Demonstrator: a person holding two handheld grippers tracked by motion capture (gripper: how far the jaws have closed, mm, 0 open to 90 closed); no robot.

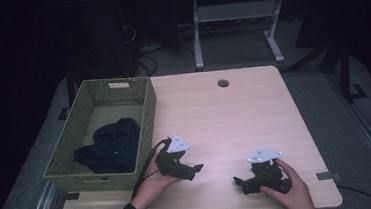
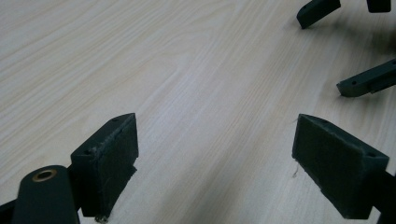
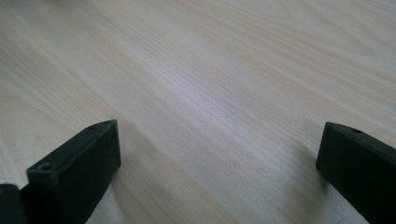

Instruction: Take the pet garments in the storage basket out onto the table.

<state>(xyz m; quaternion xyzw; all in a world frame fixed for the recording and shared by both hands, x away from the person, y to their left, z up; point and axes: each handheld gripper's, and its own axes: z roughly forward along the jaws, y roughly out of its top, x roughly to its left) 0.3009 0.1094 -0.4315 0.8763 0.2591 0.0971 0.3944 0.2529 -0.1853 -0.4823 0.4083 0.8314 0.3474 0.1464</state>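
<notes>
My left gripper (image 1: 195, 171) rests low on the light wooden table (image 1: 224, 116) near its front edge, just right of the basket, held by a hand. Its jaws stand wide apart over bare wood, so the left gripper (image 2: 215, 154) is open and holds nothing. My right gripper (image 1: 240, 183) sits further right by the front edge, also in a hand. The right gripper (image 3: 217, 158) is open too, with bare tabletop between its jaws. The other gripper's black jaw tips (image 2: 364, 81) show at the upper right of the left gripper view.
A green woven basket (image 1: 146, 110) stands at the table's left edge with dark blue clothing (image 1: 111, 145) lying inside. A round cable hole (image 1: 223, 83) sits near the far edge. Beyond the table are a white desk frame (image 1: 237, 25) and cables on the floor.
</notes>
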